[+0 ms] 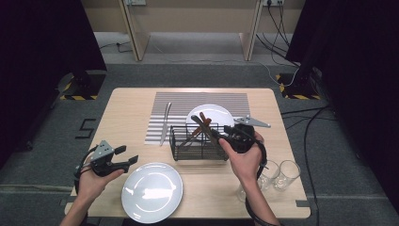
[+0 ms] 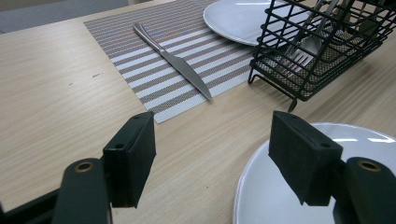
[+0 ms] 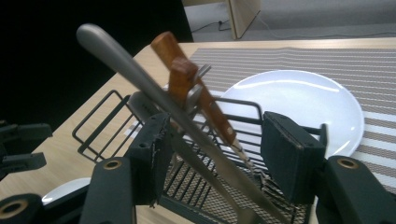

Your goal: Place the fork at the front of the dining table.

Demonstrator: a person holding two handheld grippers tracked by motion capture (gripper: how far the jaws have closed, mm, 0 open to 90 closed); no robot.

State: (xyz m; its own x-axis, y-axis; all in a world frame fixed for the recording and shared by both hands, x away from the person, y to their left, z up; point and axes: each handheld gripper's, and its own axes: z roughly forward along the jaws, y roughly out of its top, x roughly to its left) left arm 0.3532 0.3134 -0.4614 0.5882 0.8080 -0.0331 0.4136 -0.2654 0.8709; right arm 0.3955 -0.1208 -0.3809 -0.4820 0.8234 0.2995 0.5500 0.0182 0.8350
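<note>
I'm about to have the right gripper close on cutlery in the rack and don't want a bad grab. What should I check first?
1. Right gripper open: ok, jaws stand apart.
2. One piece between the jaws: not ok; a steel handle and a wooden handle both cross the gap.
3. Pads touching a handle: cannot tell.
4. Rack upright on the table: ok.
5. Left gripper open and clear of the rack: ok.
6. Mat has room beside the knife: ok.
</note>
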